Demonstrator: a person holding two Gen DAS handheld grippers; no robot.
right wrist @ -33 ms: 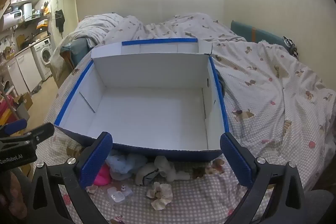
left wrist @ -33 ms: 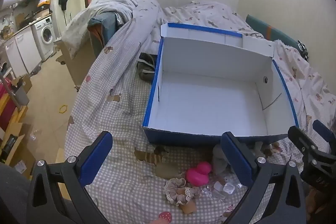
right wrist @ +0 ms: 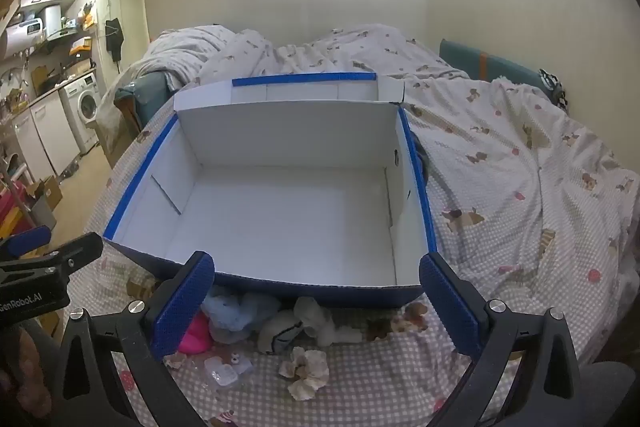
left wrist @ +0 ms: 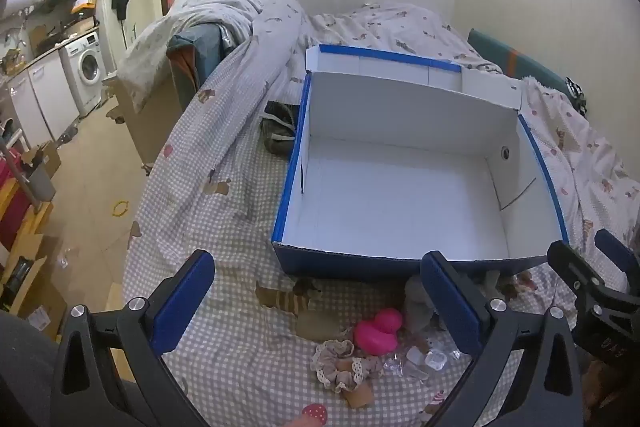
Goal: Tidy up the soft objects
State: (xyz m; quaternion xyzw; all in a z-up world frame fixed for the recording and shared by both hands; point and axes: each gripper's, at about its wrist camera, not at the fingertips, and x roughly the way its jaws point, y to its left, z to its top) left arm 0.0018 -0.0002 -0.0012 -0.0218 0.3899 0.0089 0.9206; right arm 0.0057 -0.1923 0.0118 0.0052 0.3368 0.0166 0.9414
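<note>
— Toys first: where do they lie?
— I see the pink toy [left wrist: 378, 333], a blue plush [right wrist: 236, 315] and a scrunchie [left wrist: 340, 363] on the bedspread [left wrist: 240, 359], just before the box [left wrist: 400, 187].
— Jaws?
— My left gripper [left wrist: 320, 303] and right gripper [right wrist: 318, 303] gape wide above them, holding nothing.
</note>
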